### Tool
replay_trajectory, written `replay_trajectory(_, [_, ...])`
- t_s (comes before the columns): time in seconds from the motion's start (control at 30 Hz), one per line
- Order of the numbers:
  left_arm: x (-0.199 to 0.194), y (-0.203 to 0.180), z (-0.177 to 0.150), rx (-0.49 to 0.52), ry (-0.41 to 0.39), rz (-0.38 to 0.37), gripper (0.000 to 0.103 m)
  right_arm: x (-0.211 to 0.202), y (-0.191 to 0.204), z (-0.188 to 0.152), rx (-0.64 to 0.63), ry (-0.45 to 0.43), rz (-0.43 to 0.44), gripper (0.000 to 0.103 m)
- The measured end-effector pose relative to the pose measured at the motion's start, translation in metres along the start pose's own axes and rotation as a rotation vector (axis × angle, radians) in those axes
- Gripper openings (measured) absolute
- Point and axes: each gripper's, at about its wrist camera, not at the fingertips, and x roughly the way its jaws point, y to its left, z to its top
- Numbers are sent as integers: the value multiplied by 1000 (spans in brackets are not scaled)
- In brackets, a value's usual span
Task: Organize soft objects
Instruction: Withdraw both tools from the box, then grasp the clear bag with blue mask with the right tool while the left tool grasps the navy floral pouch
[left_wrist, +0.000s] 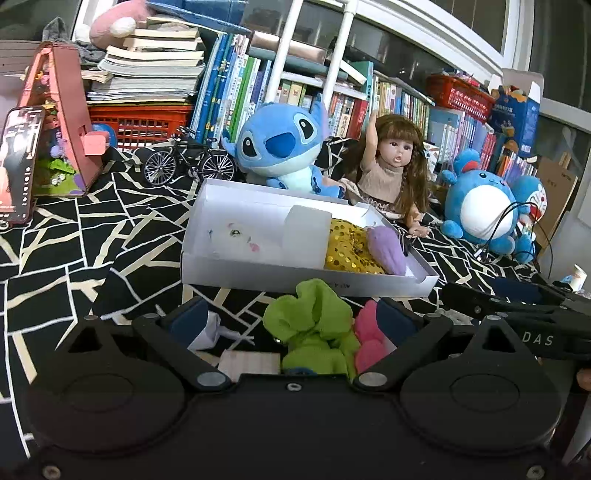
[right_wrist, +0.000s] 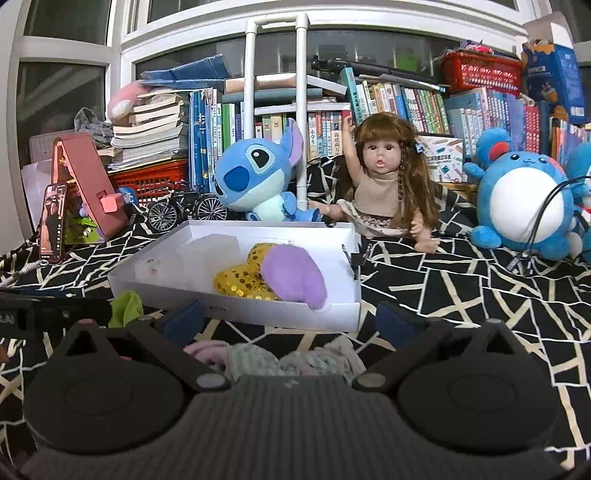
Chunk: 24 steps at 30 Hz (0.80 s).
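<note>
Centrally, we take the white box (left_wrist: 258, 267) on the black, white-lined cloth (left_wrist: 92, 229) as our landmark. Inside the box, toward its right end, we see a gold sequined piece (left_wrist: 347, 247) with a purple plush (left_wrist: 386, 249) lying against it; toward its left end lies a white soft toy (left_wrist: 236, 240), hard to make out, beside a translucent white block (left_wrist: 306, 229).

On our side of the box, just before its front wall, sits a crumpled green cloth (left_wrist: 314, 325) with a pink cloth (left_wrist: 369, 332) touching its right side. Both lie between the fingers of our left gripper (left_wrist: 291, 317), which stand wide apart; the right-hand finger (left_wrist: 395, 317) sits just beside the pink cloth, but we cannot tell whether it touches. A white scrap (left_wrist: 208, 332) lies by the left-hand finger.

Also before the front wall, toward the box's right end, our right gripper (right_wrist: 291, 319) shows its fingers spread wide, and a pale heap of pinkish and grey-green cloths (right_wrist: 280, 360) lies low between them, apart from both pads.

Behind the box we see a blue plush (left_wrist: 277, 147), a doll (left_wrist: 391, 166) and a model bicycle (left_wrist: 188, 162); to the box's right sits a round blue plush (left_wrist: 480, 206), and books (left_wrist: 229, 85) line the back.
</note>
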Motion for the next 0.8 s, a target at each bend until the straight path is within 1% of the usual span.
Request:
replay_trajectory(0.17, [-12,-1,-12,-5,-24,14,99,-11,-1,-9,7,-20,-15,103])
replay_trajectory(0.33, [-21,-5,-23,26,-33,30,100,-20,-4,-18,17,-35,-39,103])
replay_trajectory(0.63, [-29,-7,-42,29,2,36,100,-28,-9,-34,43,-25,-80,103])
replay_trajectory(0.8, [-31,-11,-51,36,28,19,100,-29,-12,-42,68,-4,-97,103])
